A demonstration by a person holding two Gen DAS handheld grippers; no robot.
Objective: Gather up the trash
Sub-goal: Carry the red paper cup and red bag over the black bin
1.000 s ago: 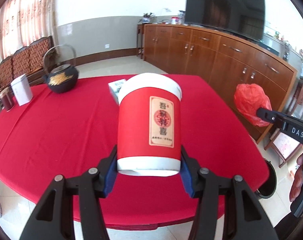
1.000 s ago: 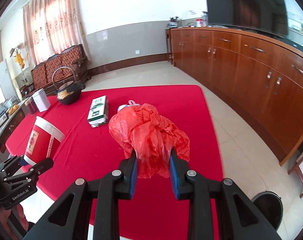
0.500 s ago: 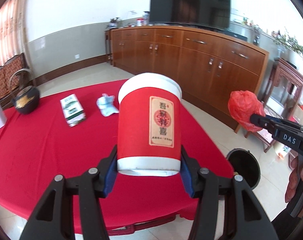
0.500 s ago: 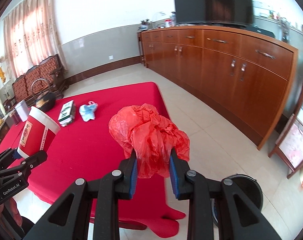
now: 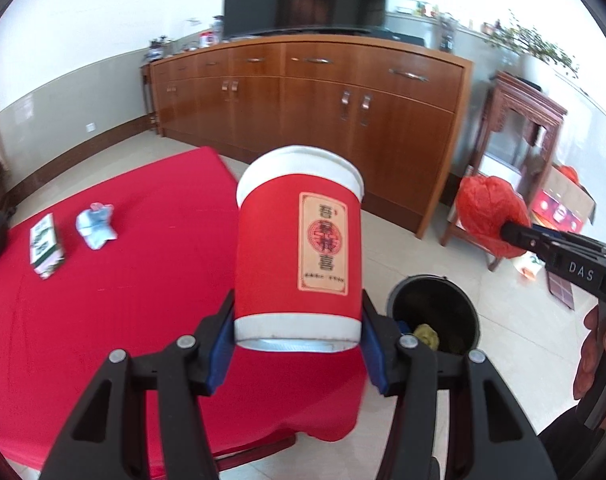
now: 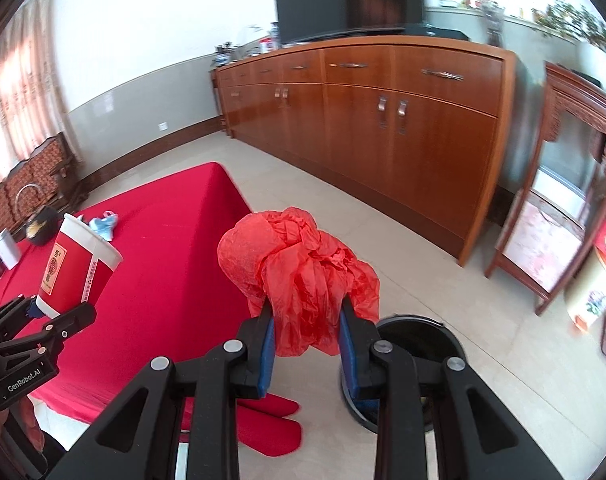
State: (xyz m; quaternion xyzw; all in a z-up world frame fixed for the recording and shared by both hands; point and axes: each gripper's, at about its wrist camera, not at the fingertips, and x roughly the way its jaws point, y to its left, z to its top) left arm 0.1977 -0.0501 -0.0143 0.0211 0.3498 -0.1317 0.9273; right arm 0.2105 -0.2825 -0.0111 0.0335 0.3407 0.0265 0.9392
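Both hand-held tools are loaded for disposal. The left gripper (image 5: 297, 350) is clamped on the base of a red paper cup (image 5: 299, 248), held upright above the table corner, just beside the black bin (image 5: 435, 312) on the floor. The right gripper (image 6: 307, 344) pinches a crumpled red plastic bag (image 6: 299, 276) almost over the bin's rim (image 6: 415, 320), likely to drop first. Only the left view looks into the bin, showing scraps already inside; the right view hides its mouth behind the fingers. Farther from the bin, a blue wad (image 5: 96, 226) and small box (image 5: 45, 246) lie on the red tablecloth (image 5: 143, 280).
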